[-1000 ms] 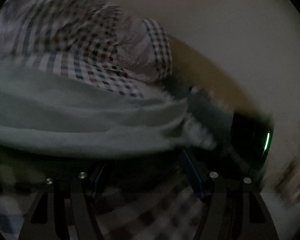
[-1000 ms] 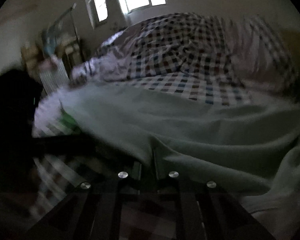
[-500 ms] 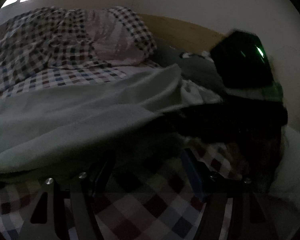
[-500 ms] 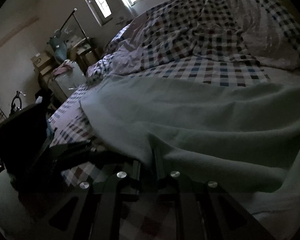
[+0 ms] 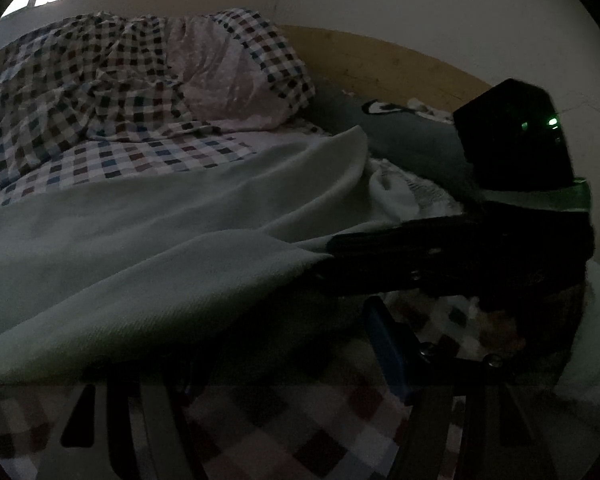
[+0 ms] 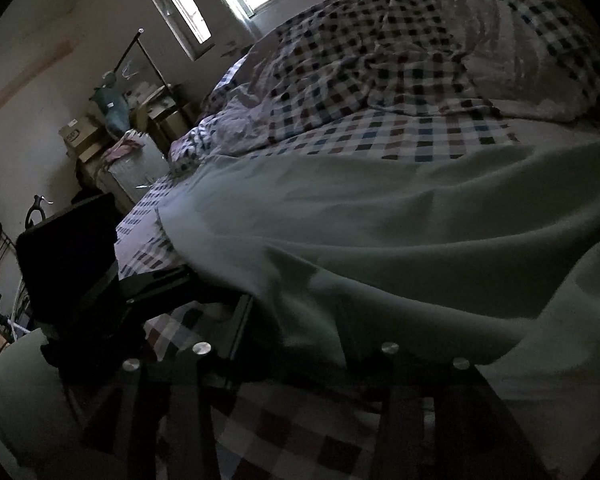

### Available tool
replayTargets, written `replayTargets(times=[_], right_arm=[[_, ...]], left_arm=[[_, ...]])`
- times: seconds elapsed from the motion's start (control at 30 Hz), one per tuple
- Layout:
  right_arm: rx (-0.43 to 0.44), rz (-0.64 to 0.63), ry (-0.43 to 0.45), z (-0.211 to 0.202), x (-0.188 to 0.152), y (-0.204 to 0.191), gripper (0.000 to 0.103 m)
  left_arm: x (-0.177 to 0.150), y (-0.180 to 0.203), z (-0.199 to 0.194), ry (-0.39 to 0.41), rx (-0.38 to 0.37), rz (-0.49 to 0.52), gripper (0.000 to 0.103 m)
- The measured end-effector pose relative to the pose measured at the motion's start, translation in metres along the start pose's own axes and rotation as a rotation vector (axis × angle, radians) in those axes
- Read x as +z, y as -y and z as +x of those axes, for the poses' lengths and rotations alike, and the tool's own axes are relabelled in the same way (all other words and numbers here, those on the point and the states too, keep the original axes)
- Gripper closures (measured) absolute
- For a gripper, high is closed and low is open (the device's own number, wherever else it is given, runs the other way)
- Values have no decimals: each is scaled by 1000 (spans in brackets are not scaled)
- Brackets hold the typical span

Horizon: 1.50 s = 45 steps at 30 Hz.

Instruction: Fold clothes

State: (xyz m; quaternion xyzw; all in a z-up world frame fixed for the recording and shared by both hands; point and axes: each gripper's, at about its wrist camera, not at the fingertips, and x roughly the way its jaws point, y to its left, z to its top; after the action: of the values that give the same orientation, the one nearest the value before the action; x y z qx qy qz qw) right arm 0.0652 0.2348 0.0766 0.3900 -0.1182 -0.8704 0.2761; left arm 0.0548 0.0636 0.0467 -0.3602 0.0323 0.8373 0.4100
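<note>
A pale green garment [image 5: 148, 248] lies spread on a checked bed sheet [image 5: 148, 152]; it also fills the right wrist view [image 6: 380, 232]. My left gripper [image 5: 284, 344] has its jaws wide apart, and the garment's near edge drapes over its left finger. My right gripper [image 6: 296, 320] now stands open around the garment's hem, its fingers partly hidden by cloth. The right gripper also shows as a dark body in the left wrist view [image 5: 460, 256], and the left gripper in the right wrist view [image 6: 100, 276].
A crumpled checked duvet [image 5: 140, 80] and pillow [image 5: 220, 76] lie at the back of the bed, before a wooden headboard [image 5: 380, 68]. A dark grey cushion [image 5: 412, 148] lies at the right. Boxes and a rack [image 6: 112, 132] stand by the window wall.
Both grippers have come down with the garment to the bed. The right gripper's jaws have opened from shut. The views have steadied.
</note>
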Motion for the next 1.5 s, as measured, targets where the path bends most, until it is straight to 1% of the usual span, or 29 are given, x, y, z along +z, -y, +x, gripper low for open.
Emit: replayTargets(times=[0.1, 0.17, 0.23, 0.27, 0.4, 0.5, 0.57, 0.63, 0.67, 0.7, 0.73, 0.87, 0.97, 1.03, 1.1, 1.17, 1.27, 1.3, 1.4, 1.5], right_arm=[[-10, 22, 21, -10, 0, 9, 59], [-14, 46, 42, -17, 1, 16, 59], [-23, 69, 62, -24, 1, 22, 59], [-30, 72, 66, -26, 1, 23, 59], [-54, 79, 76, -32, 1, 28, 59], [-73, 95, 88, -37, 2, 33, 59], [-90, 110, 97, -40, 2, 37, 59], [-115, 131, 106, -43, 4, 42, 57], [-130, 145, 111, -44, 5, 45, 56], [-144, 159, 115, -46, 5, 49, 56], [-151, 166, 120, -48, 5, 50, 56], [-167, 171, 137, -55, 6, 53, 56], [-173, 157, 145, -58, 7, 50, 56], [-176, 155, 147, -59, 6, 50, 56], [-183, 153, 142, -58, 6, 50, 56], [-187, 148, 140, -57, 6, 50, 56], [-196, 156, 150, -60, 7, 51, 56], [-198, 161, 156, -62, 7, 52, 56], [-229, 186, 195, -75, 5, 59, 56], [-258, 213, 239, -89, 4, 67, 56]], left_arm=[[4, -6, -3, 15, 9, -8, 31], [8, -10, -5, 30, -7, -25, 31], [9, -15, 0, 24, -22, -45, 31], [8, -15, 4, 11, -29, -43, 31], [5, -3, 31, -93, -47, 28, 31], [4, 4, 38, -106, -59, 48, 31], [4, 6, 34, -87, -83, 37, 31], [2, 9, 27, -58, -107, 20, 43], [2, 9, 25, -50, -104, 15, 52], [2, 11, 21, -42, -100, 12, 58], [2, 14, 15, -35, -97, 14, 60], [-3, 32, -11, -20, -85, 31, 60], [-17, 47, -28, -32, -61, 42, 60], [-32, 51, -26, -68, -47, 22, 60], [-49, 49, -13, -109, -21, -3, 60], [-58, 46, -9, -102, -8, -41, 60], [-50, 49, -22, -60, 1, -93, 60], [-49, 50, -27, -48, 3, -103, 58], [-50, 50, -27, -40, 0, -133, 53], [-52, 49, -26, -36, -3, -163, 51]])
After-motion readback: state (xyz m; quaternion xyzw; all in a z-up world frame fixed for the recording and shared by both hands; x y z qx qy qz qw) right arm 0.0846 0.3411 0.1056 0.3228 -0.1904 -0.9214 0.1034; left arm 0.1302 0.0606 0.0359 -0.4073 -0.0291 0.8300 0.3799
